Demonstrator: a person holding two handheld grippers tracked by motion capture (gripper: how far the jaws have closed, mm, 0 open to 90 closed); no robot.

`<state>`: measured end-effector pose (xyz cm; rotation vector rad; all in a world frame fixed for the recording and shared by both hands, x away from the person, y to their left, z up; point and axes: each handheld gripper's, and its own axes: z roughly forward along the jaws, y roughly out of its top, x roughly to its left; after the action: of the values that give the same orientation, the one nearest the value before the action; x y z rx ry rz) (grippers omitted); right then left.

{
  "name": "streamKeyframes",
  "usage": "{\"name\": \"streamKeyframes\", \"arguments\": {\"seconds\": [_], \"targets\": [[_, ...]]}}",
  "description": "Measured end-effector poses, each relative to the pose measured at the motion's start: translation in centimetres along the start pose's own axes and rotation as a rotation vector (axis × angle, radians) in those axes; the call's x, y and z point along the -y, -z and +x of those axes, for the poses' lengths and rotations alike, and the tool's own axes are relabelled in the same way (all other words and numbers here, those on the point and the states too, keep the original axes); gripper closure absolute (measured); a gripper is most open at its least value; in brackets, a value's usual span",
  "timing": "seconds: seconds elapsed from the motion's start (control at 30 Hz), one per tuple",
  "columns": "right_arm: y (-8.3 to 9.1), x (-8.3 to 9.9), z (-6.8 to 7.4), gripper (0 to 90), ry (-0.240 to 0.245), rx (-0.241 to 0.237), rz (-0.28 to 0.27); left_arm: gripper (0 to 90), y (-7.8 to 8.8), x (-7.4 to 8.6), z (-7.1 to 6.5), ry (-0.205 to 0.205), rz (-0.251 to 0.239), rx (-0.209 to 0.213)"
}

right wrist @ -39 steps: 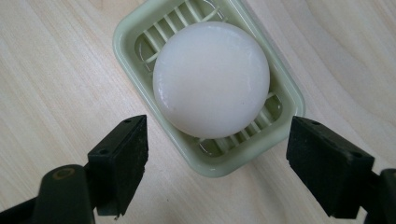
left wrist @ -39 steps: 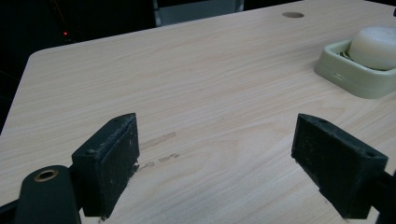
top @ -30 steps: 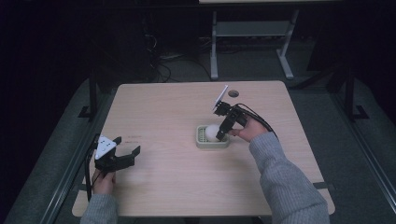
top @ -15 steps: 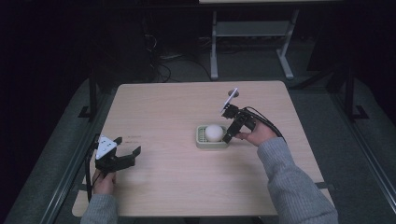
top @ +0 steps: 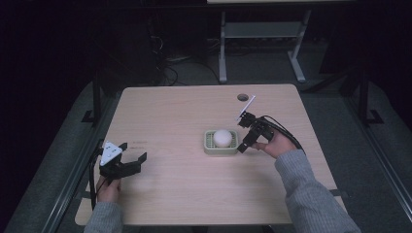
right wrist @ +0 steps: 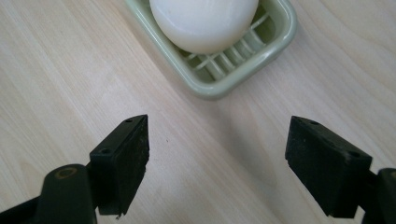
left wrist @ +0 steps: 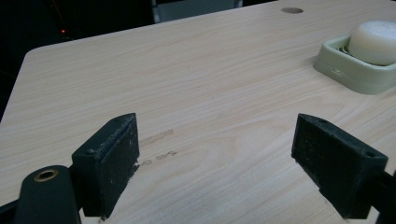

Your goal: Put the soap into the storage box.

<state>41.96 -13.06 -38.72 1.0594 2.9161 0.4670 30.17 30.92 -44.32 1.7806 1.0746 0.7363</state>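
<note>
The soap [top: 222, 138] — a round white bar — sits in the dish [top: 209, 146], a pale green slatted tray lying just right of the table's [top: 194, 204] middle. In the right gripper view the soap [right wrist: 204, 21] is at 12 o'clock from the jaws, filling most of the dish [right wrist: 275, 39], whose near corner points down toward the gap between them.

The right gripper [top: 244, 144] hangs just off the dish's 3 o'clock edge, jaws spread wide and gripping nothing; bare wood lies between them, and they touch neither dish nor soap. The hand [top: 273, 145] behind it is tilted so the gripper noses down and toward the dish.

Well away, at about 8 o'clock from the dish near the table's left front corner, the left gripper [top: 131, 163] rests low over the wood, jaws likewise wide and empty. From its own view the dish [left wrist: 355, 74] and soap [left wrist: 373, 39] stand off at 2 o'clock.

My reading is that the soap is placed and the right gripper stands clear beside it — either at the end of a put-down or the start of a pick. If a pick comes next, the jaws must rise over the rim, straddle the bar's widest part and close gently, since a smooth, rounded bar may squirt out.
</note>
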Motion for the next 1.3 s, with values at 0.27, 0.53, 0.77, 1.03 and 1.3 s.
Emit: {"name": "streamKeyframes", "arguments": {"seconds": [0.27, 0.53, 0.77, 1.03, 1.3], "targets": [[-0.1, 1.6, -0.1, 21.2, -0.02, -0.004, -0.004, 14.8, 0.0, 0.0, 0.0, -0.002, 0.005, 0.003], [-0.1, 3.5, -0.1, 21.3, -0.031, -0.006, -0.015, 14.8, -0.1, 0.0, 0.0, -0.006, 0.003, 0.004], [-0.1, 5.0, 0.0, 21.2, -0.042, -0.011, -0.025, 14.8, -0.1, 0.1, -0.1, -0.01, 0.011, 0.002], [-0.4, 6.7, 0.0, 21.2, -0.06, -0.016, -0.035, 14.8, -0.1, 0.1, -0.1, -0.014, 0.015, 0.0], [-0.4, 8.2, 0.0, 21.3, -0.071, -0.014, -0.052, 14.8, -0.1, 0.1, -0.1, -0.016, 0.017, 0.0]]}}
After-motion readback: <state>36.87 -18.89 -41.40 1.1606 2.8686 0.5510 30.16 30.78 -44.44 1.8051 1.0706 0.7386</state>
